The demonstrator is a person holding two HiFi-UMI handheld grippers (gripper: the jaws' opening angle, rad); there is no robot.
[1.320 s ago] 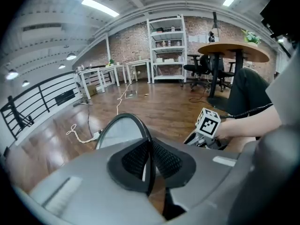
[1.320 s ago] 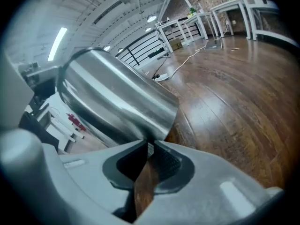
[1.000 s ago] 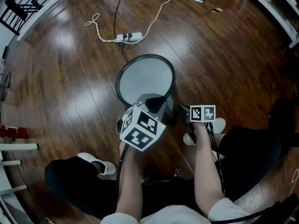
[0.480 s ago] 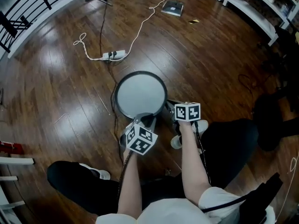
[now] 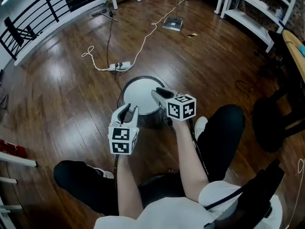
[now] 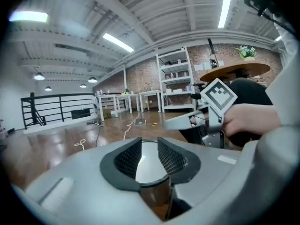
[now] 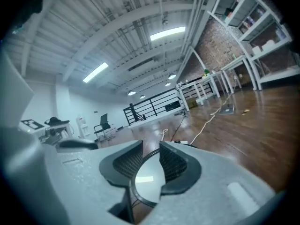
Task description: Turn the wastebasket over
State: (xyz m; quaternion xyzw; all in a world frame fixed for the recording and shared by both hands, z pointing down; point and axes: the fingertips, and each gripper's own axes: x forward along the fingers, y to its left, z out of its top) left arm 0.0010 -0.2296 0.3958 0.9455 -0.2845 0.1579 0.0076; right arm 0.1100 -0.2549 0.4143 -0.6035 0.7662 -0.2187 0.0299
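The wastebasket [image 5: 140,97] stands on the wooden floor, a round dark-rimmed can with a flat pale face turned up. Both grippers hang above its near side, clear of it. My left gripper [image 5: 128,109] is over the near left rim, and its jaws are opening with nothing between them. My right gripper [image 5: 159,93] is over the near right rim, jaws also opening and empty. In the left gripper view the basket [image 6: 152,196] shows beyond the parted jaws of the left gripper [image 6: 149,156]. The right gripper view shows the basket [image 7: 145,182] past the right gripper [image 7: 147,165].
A power strip [image 5: 119,66] with a white cable lies on the floor beyond the basket. A flat device [image 5: 172,24] lies farther off. A railing [image 5: 43,13] runs at the far left, white shelving [image 5: 252,13] at the far right. The person's shoe [image 5: 200,125] is beside the basket.
Both grippers were low at the basket's near rim with jaws shut. They have since risen off it and their jaws have parted. The basket stays in place.
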